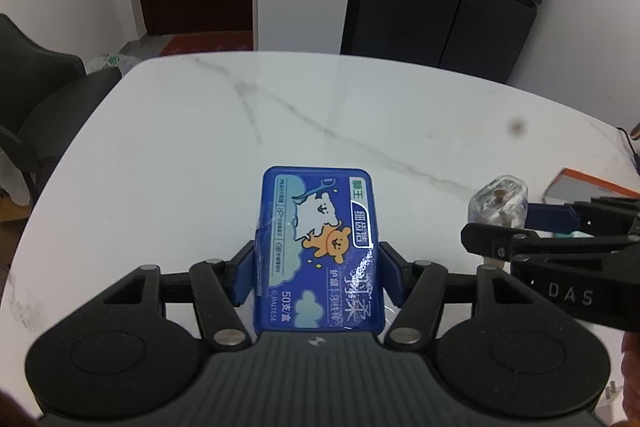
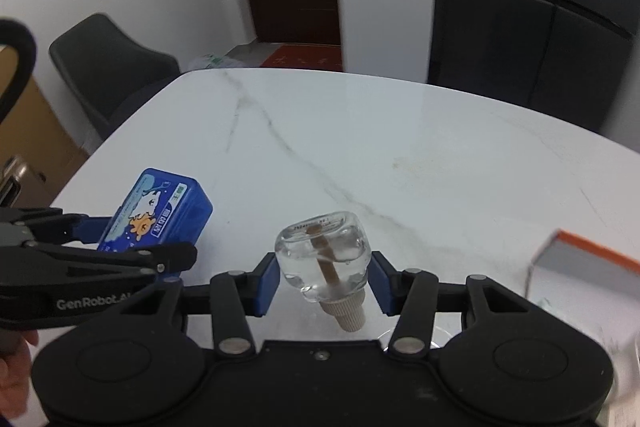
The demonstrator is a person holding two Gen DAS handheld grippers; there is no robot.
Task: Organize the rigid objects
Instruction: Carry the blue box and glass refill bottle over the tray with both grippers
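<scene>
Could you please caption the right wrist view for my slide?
Right gripper clasping a clear bottle above the marble table.

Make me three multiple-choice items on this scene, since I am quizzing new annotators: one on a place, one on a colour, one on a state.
1. Seen from the right wrist, where is the blue box relative to the clear bottle?
A. To its left
B. To its right
C. Under it

2. What colour edges the white tray at the right?
A. Green
B. Orange
C. Purple

3. How is the blue box held?
A. Lying loose on the table
B. Clamped by its sides in the left gripper
C. Balanced on top of the bottle

Answers:
1 A: the box shows left of the bottle in the right wrist view.
2 B: an orange rim runs along the tray's edge.
3 B: both blue pads press the box's sides, while the right gripper holds the bottle, cap toward the camera.
</scene>
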